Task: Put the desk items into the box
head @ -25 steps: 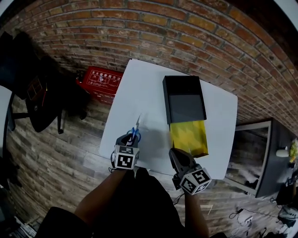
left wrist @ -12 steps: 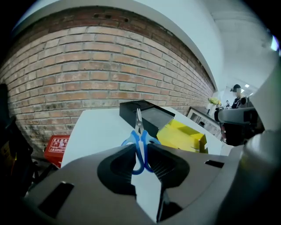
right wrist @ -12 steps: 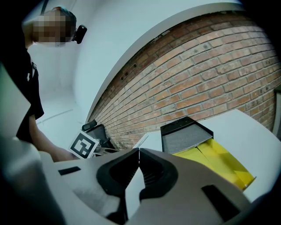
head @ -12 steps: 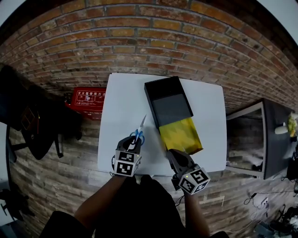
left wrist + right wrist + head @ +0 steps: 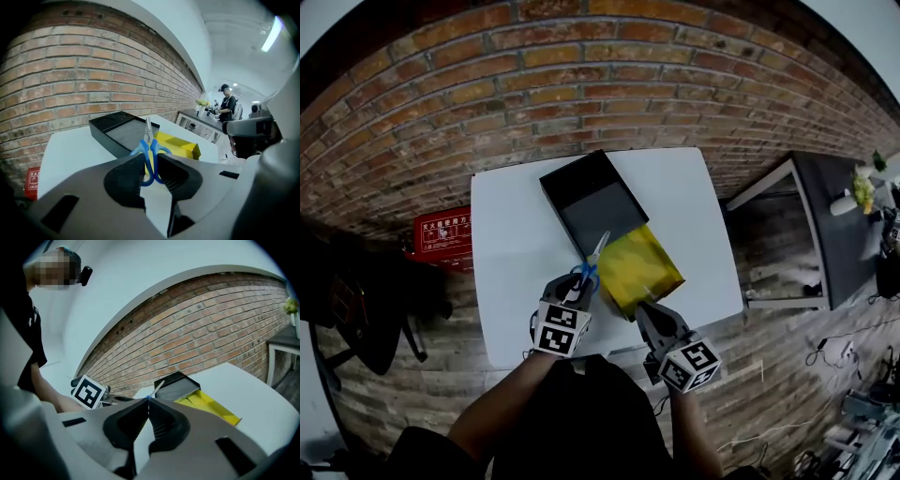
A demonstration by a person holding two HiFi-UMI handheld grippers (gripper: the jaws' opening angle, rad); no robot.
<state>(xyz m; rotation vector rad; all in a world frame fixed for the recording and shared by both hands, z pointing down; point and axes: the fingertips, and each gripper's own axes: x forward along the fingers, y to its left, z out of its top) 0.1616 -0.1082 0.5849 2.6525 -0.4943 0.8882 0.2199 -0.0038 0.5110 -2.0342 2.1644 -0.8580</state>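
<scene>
Blue-handled scissors [image 5: 589,267] hang over the white table [image 5: 516,244], blades pointing toward the black box [image 5: 586,192]. My left gripper [image 5: 578,286] is shut on their handles. In the left gripper view the blue loops [image 5: 151,159] sit clamped between the jaws, and the blades rise in front of the black box [image 5: 119,129] and the yellow tray [image 5: 180,146]. The yellow tray [image 5: 642,267] lies against the box's near end. My right gripper [image 5: 645,309] hovers at the table's near edge, just short of the tray. Its jaws meet, shut [image 5: 148,401] with nothing in them.
A brick wall stands behind the table. A red box [image 5: 442,236] lies on the floor at the left, beside a black chair [image 5: 347,300]. A dark side table [image 5: 834,216] with a plant stands at the right. A person [image 5: 228,101] stands far off.
My left gripper has carried the scissors right and forward, from bare table to the seam between black box and yellow tray. The head view has swung. The right gripper has kept its place.
</scene>
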